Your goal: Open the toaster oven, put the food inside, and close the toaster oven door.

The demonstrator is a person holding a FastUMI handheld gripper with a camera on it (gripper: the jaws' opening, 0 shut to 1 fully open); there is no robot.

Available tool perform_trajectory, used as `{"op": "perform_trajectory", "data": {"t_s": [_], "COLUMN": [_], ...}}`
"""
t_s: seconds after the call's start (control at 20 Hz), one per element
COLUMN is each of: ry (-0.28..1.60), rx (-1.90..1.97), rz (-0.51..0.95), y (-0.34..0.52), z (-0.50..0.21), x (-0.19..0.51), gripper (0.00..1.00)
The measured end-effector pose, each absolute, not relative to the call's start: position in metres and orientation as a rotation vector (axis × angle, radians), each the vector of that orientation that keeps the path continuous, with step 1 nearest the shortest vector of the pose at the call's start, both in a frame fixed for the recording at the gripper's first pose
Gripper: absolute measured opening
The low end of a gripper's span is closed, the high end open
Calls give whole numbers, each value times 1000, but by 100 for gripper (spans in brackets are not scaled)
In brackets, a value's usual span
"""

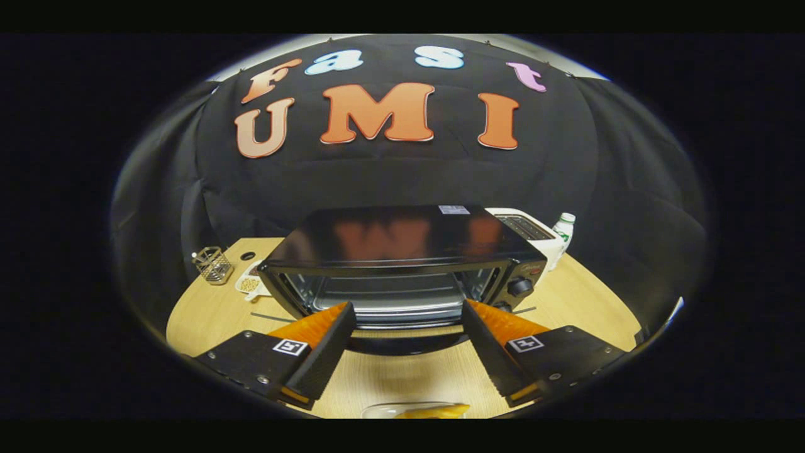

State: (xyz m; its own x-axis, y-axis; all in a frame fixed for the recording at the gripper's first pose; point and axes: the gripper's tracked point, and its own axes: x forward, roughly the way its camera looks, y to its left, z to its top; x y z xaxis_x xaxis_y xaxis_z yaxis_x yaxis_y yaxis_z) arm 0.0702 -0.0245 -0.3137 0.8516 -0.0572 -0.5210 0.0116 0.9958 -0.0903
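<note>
The black toaster oven [402, 264] sits mid-worktop [585, 296], glossy top, door dropped open, wire rack showing inside, knobs at its right. The sticker on top is too small to read. The hand-held gripper [409, 314] has its fingers spread apart, empty, just before the oven's mouth. Yellow food [434, 412] lies on a clear dish beneath them.

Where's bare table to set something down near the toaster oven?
Bare wood lies between the open gripper and the toaster oven, ahead of the food dish, and right of the oven. Crowded left: wire basket, small plate. Behind right: toaster, bottle.
</note>
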Motion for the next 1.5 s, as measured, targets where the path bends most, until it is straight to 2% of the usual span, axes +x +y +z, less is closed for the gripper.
{"op": "perform_trajectory", "data": {"t_s": [0.35, 0.8, 1.15, 1.5], "ry": [710, 877, 841, 882], "rx": [-106, -58, -48, -86], "rz": [-50, -102, -160, -289], "y": [-32, -38, -42, -45], "z": [-385, -456, -438, -419], "x": [16, -16, -23, -101], "gripper": [100, 100, 100, 100]}}
